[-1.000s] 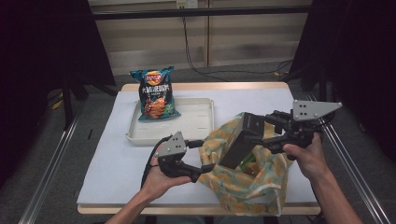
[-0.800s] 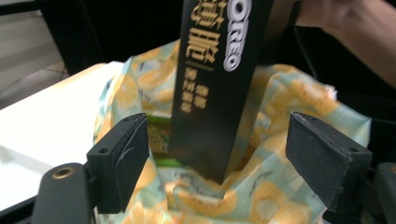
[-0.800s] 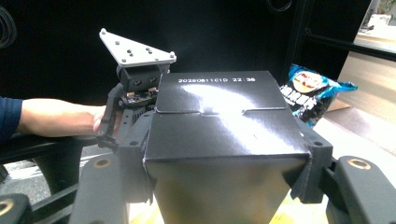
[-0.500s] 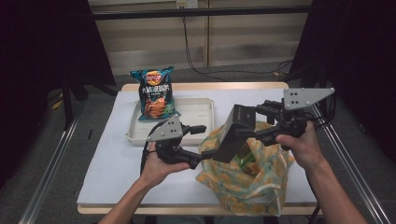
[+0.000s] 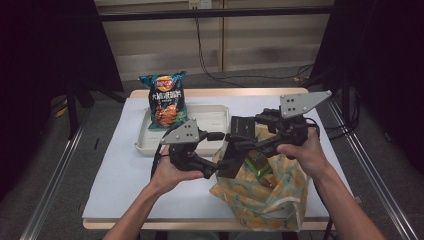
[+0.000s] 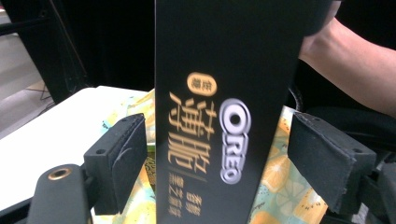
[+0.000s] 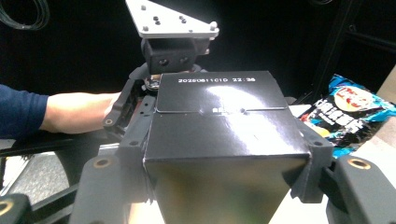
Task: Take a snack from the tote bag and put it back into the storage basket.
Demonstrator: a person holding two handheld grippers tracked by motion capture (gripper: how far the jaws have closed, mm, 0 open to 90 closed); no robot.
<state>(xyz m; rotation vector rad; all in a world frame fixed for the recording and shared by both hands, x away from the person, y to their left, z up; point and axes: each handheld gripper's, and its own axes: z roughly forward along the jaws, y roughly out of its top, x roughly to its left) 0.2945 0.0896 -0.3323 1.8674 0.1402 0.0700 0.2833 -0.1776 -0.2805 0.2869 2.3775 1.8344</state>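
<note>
A tall black Oreo box (image 5: 234, 147) hangs over the open mouth of a yellow-green citrus-print bag (image 5: 265, 195). My right gripper (image 5: 246, 136) is shut on the box's upper end. In the right gripper view, that gripper (image 7: 226, 156) clamps the box (image 7: 219, 121) on both sides. My left gripper (image 5: 216, 154) is open and straddles the box from the left. In the left gripper view, the box (image 6: 224, 116) stands between that gripper's (image 6: 224, 163) spread jaws, with a gap on each side.
A blue chip bag (image 5: 165, 100) leans at the back of a white tray (image 5: 215, 117) on the white table (image 5: 125, 175); it is also in the right gripper view (image 7: 350, 112). A green packet (image 5: 257, 165) lies inside the citrus bag. Dark stands flank the table.
The right gripper has lifted the box up and to the left, out of the bag. The left gripper rose from the bag's edge and now has its open jaws around the box.
</note>
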